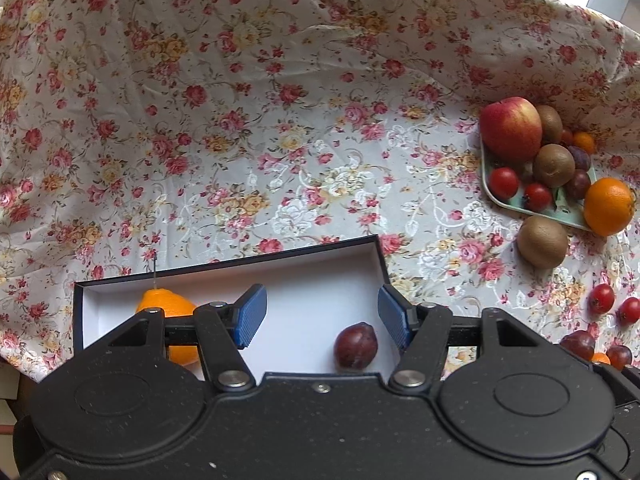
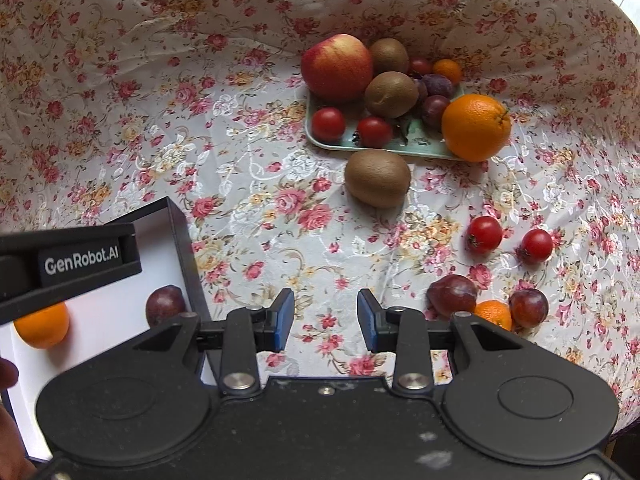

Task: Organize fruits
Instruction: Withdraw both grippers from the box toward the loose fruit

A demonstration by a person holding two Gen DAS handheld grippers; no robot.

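The left gripper hangs over the black box, its blue pads spread wide with nothing between them; just below and to the right of its right pad a plum lies on the white floor of the box, and an orange sits behind its left finger. The right gripper is also open and empty, over bare floral cloth just right of the box wall. The loose fruit lies ahead and to the right of it: a dark plum nearest the right pad, a small orange and a second plum beyond it, two cherry tomatoes farther forward, a kiwi straight ahead, and the green tray heaped with an apple and more fruit behind that. The sensible next pick seems to be the nearest plum: swing right, centre the pads on its widest part, and close gently, since ripe skin bruises. It touches or nearly touches the small orange, so approaching from the open left side should avoid nudging its neighbours into rolling. The left gripper should clear the box before the drop.
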